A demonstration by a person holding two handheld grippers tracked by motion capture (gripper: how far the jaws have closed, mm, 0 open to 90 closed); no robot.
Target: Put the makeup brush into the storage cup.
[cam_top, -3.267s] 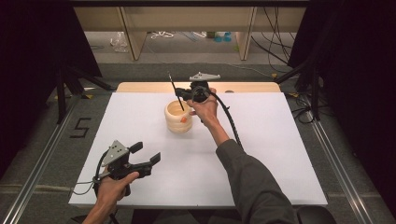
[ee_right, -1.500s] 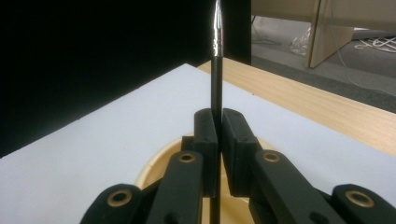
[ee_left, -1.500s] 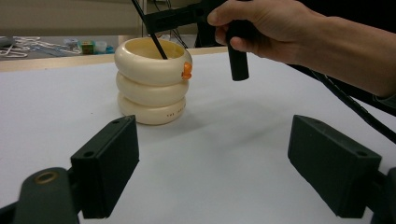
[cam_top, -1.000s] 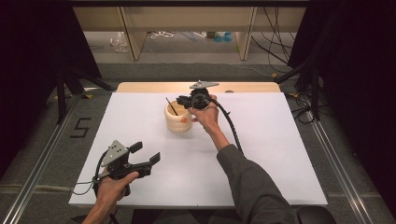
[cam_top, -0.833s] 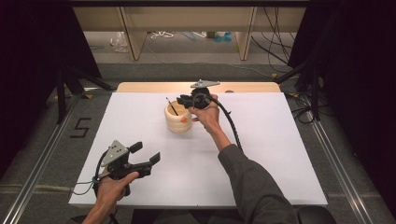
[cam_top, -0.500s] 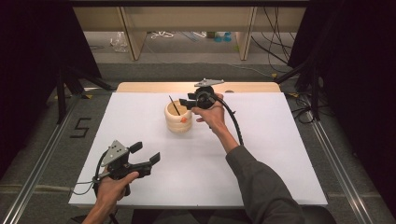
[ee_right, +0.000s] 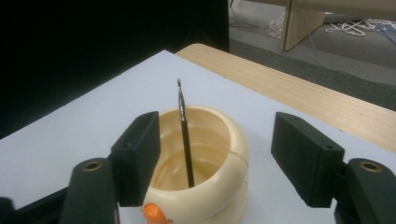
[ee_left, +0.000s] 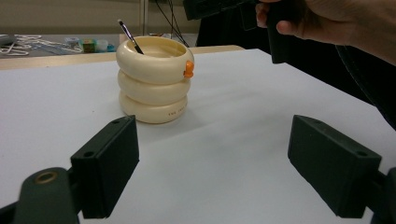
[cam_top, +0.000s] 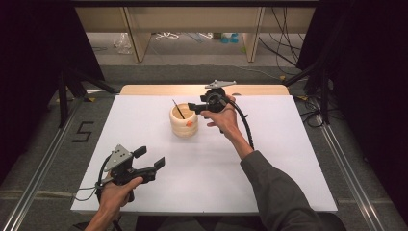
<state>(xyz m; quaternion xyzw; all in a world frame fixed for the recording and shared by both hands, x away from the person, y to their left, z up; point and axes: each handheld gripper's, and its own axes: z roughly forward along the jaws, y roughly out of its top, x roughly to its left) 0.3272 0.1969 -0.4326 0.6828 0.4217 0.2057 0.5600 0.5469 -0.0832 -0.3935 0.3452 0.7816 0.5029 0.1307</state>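
in the high view your right gripper (cam_top: pixel 195 107) hangs just beside the rim of the cream ringed pot (cam_top: pixel 183 121), which stands toward the far edge of the white surface (cam_top: pixel 288 159) with the thin dark brush (cam_top: pixel 178 109) leaning inside it, while your left gripper (cam_top: pixel 150 160) sits released near the near left corner. in the left gripper view your jaws gape on nothing, the pot well ahead. in the right gripper view your jaws have just been opening; the brush stands free between them.
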